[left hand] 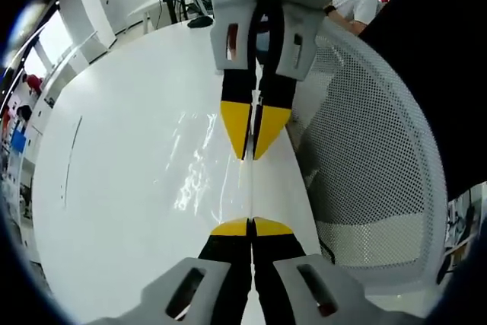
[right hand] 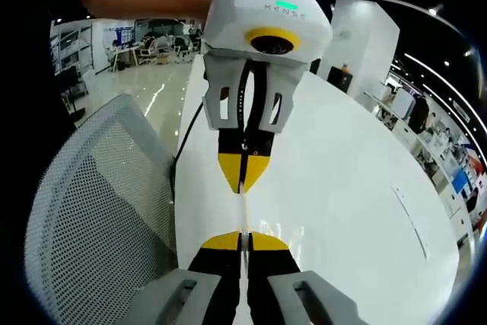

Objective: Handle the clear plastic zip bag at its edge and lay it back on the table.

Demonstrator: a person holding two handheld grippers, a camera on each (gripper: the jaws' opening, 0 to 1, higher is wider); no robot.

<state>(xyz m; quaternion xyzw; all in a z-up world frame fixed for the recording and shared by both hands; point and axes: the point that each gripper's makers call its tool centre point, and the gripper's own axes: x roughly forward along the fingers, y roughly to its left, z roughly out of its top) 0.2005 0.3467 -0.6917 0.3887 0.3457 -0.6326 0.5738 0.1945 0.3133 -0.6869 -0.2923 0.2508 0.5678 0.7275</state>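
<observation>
Here your left tool (left hand: 250, 227) is pinched tight on one edge of the clear zip bag (left hand: 199, 161); your right tool (right hand: 243, 240) grips the far edge, jaws closed on it; the bag stretches flat between them over the white bench (left hand: 114, 188); a mesh chair (left hand: 373, 165) sits at three o'clock in the left gripper view.

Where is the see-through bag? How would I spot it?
Find the big white table. Above its edge beside the white mesh chair, the left gripper and right gripper, both yellow-tipped, face each other. The clear plastic zip bag is stretched between them: the one shiny, wrinkled, see-through thing.
</observation>
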